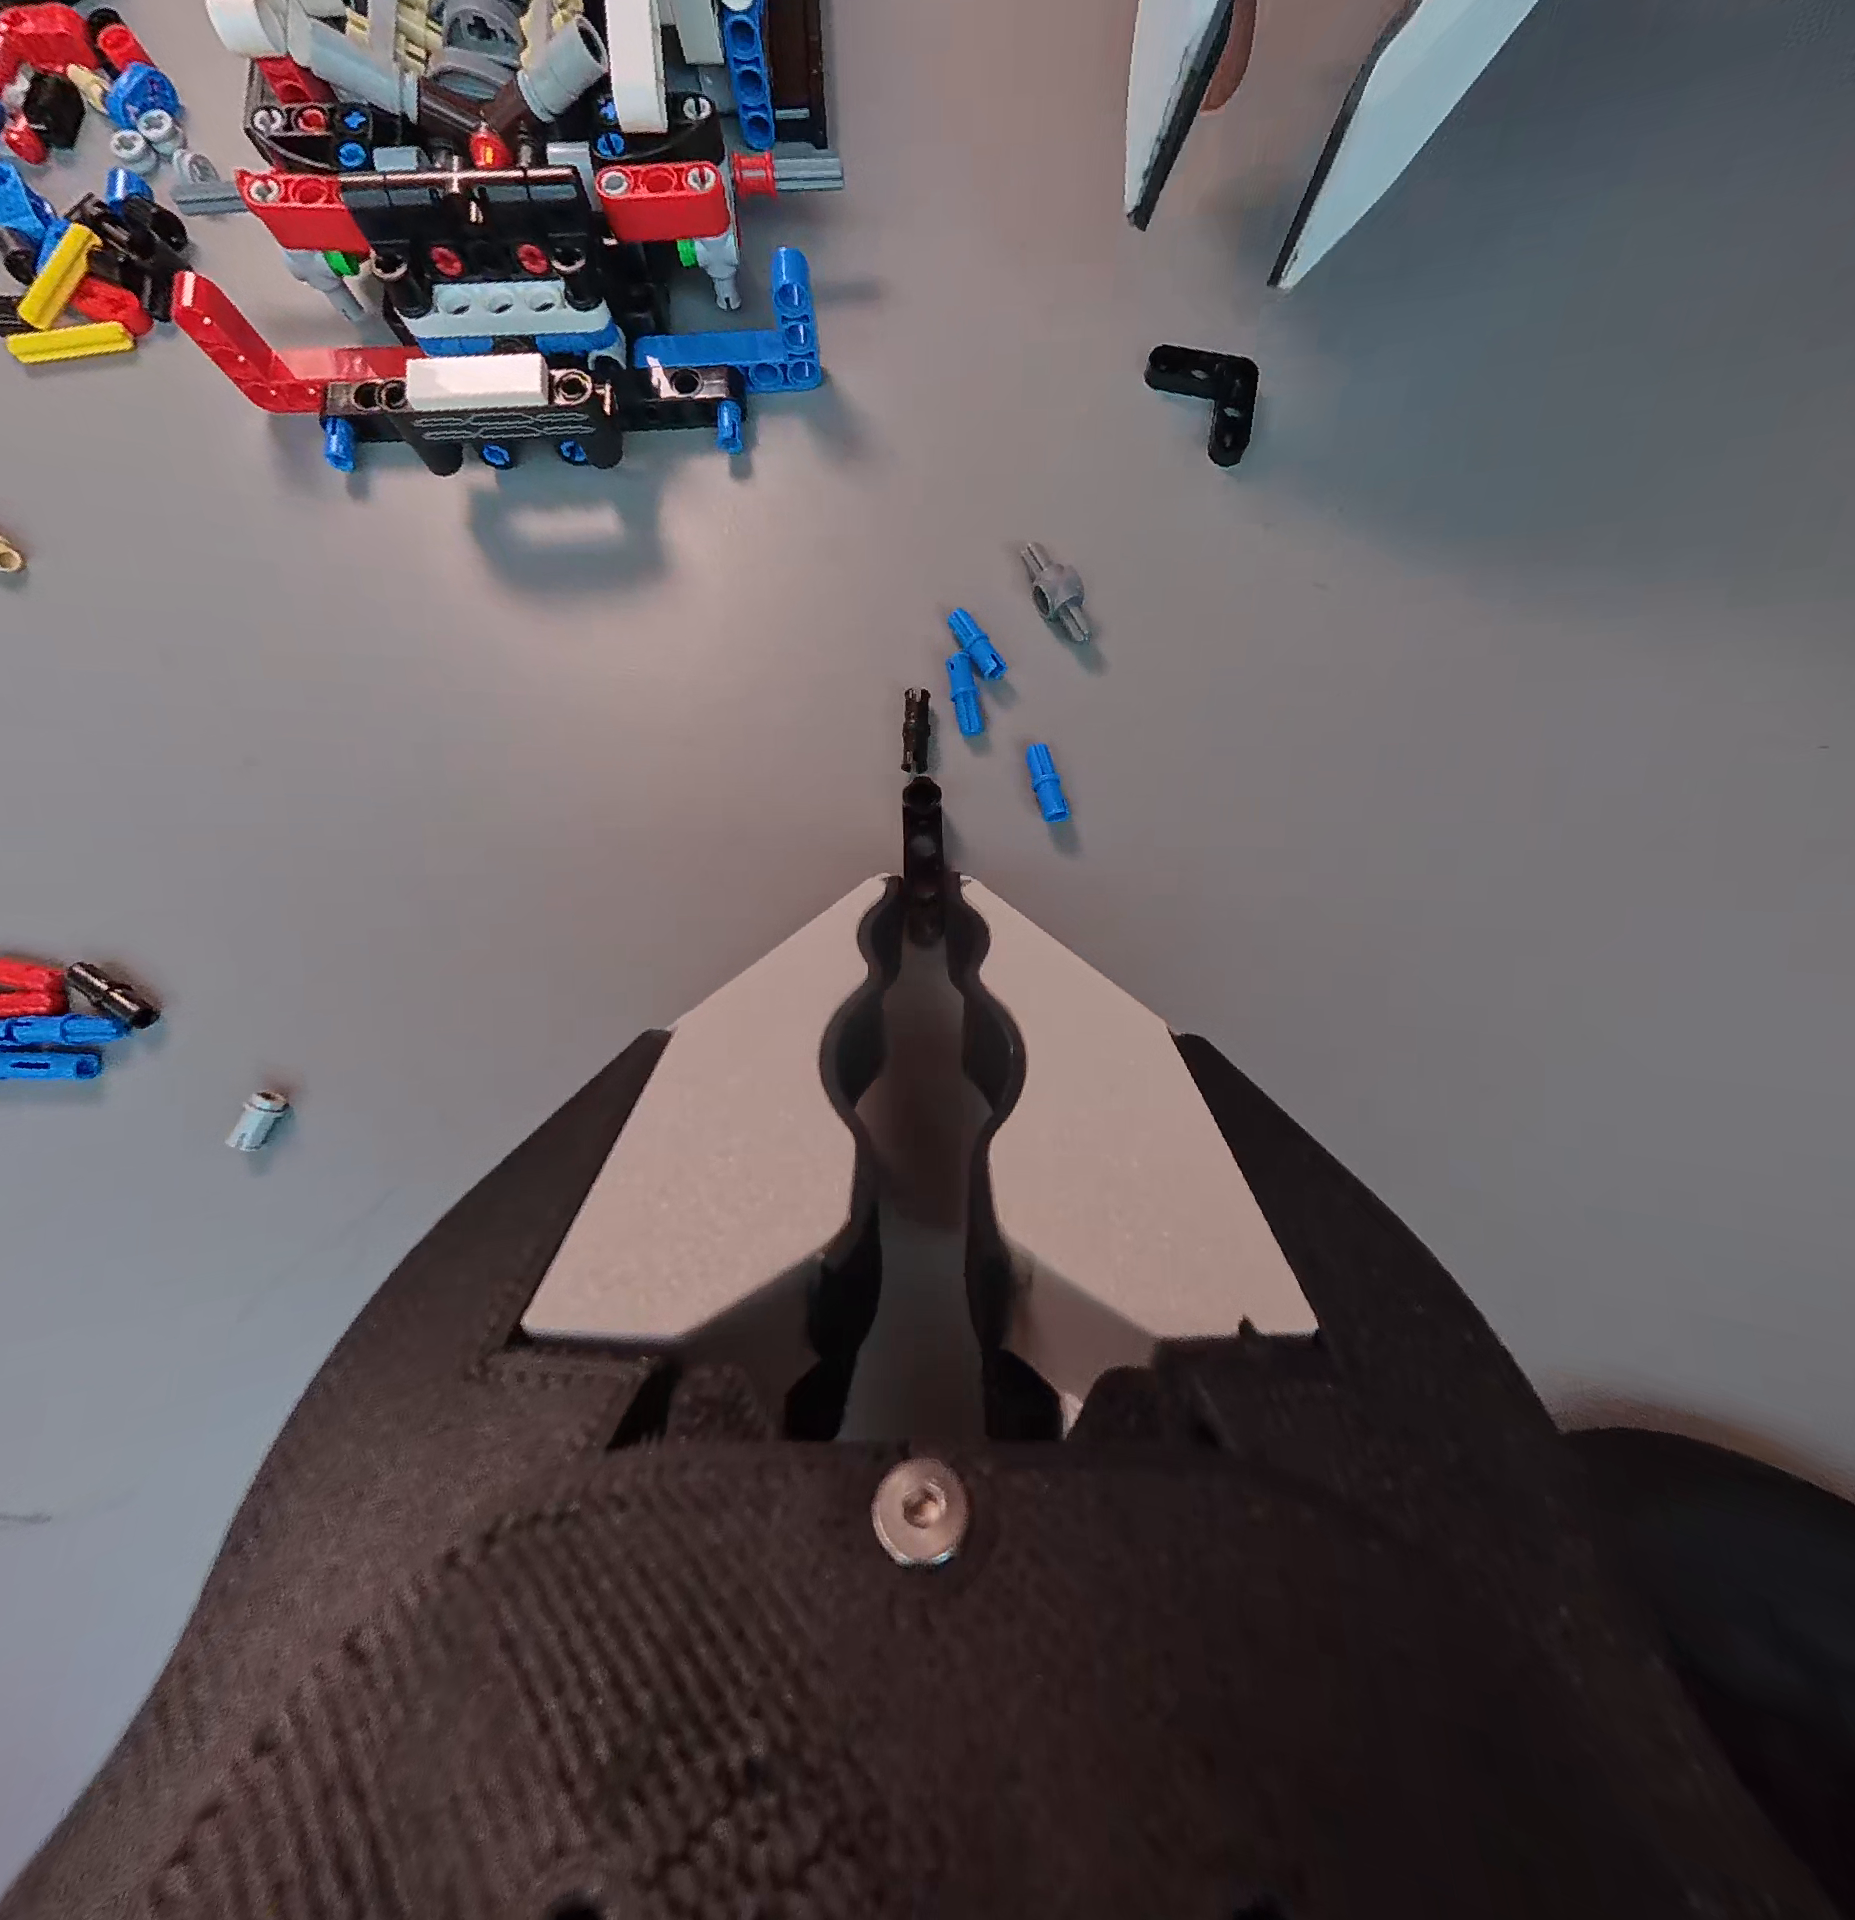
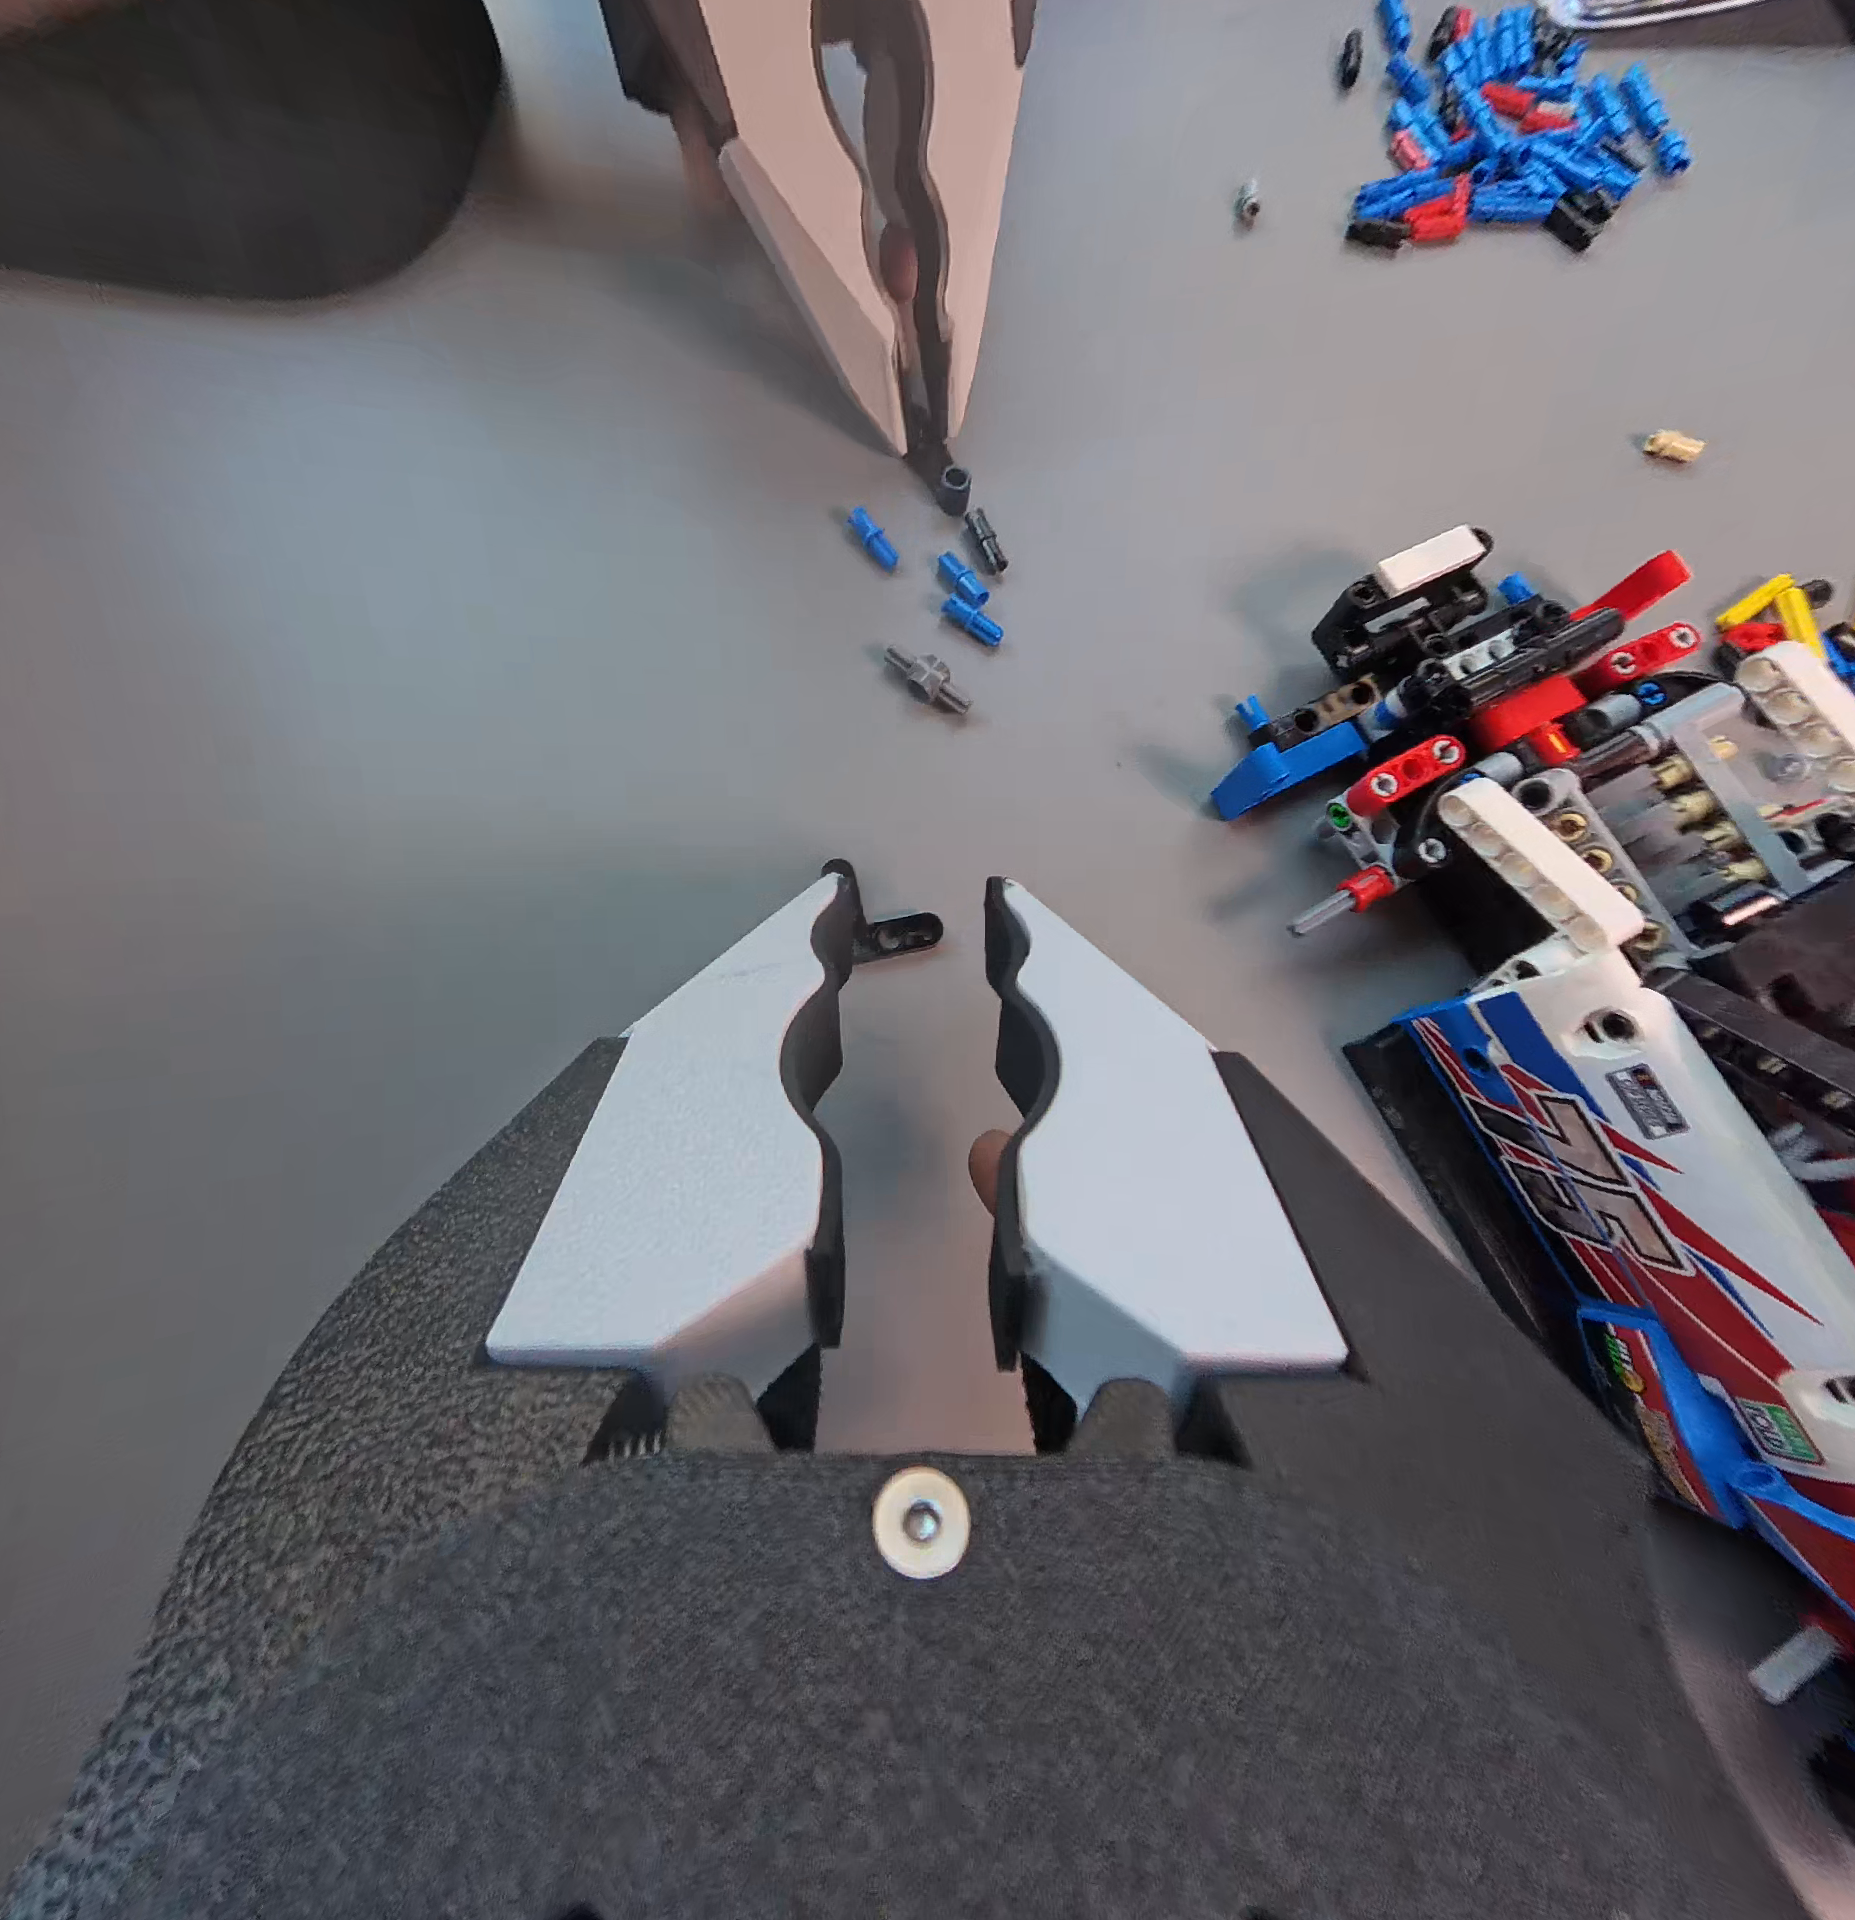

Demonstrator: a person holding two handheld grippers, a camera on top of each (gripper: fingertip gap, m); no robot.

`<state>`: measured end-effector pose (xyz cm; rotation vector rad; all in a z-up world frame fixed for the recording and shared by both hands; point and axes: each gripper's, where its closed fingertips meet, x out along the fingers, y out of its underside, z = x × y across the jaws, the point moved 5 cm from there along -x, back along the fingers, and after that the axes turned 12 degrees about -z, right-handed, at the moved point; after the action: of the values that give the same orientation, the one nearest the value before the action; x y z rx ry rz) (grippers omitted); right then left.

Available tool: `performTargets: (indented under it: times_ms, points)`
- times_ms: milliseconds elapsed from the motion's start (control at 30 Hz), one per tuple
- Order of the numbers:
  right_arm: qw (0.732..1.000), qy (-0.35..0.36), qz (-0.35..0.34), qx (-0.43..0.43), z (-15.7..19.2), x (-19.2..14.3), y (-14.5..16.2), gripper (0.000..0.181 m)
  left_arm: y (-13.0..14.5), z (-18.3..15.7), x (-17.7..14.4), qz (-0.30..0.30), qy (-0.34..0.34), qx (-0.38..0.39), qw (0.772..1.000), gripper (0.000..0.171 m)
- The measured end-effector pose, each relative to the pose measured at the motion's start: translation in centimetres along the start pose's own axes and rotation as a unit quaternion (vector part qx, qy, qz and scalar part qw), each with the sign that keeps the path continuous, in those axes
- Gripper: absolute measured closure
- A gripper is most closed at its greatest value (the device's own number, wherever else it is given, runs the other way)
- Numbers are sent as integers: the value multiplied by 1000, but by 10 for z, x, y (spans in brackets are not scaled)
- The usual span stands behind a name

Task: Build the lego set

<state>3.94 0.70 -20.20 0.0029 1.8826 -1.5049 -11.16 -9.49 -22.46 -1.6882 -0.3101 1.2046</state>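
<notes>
Left gripper: fingers pinching a black beam, tip hovering just short of a black pin lying on the grey table. Right gripper: fingers parted narrowly, gripping nothing, straddling a black L-shaped piece. Partly built model resting well apart, loose blue pins lying near the beam.

Left gripper, fingers closed together at frame centre and clamping a black piece at the tips; right gripper, lower centre of frame, fingers parted with a clear gap.
</notes>
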Motion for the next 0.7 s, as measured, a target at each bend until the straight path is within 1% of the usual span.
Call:
performTargets:
  times_ms: [267, 600, 700]
  points:
    - [994, 52, -97, 23, -23, -12, -11, 158, -2, 5, 0, -12, -20, 6, 1000, 165]
    - [988, 71, -129, 39, -30, -12, -12, 159, -5, 7, 3, -22, -33, 21, 999, 166]
    - [988, 69, -129, 42, -30, -10, -10, 159, -6, 5, 3, -27, -30, 25, 999, 165]
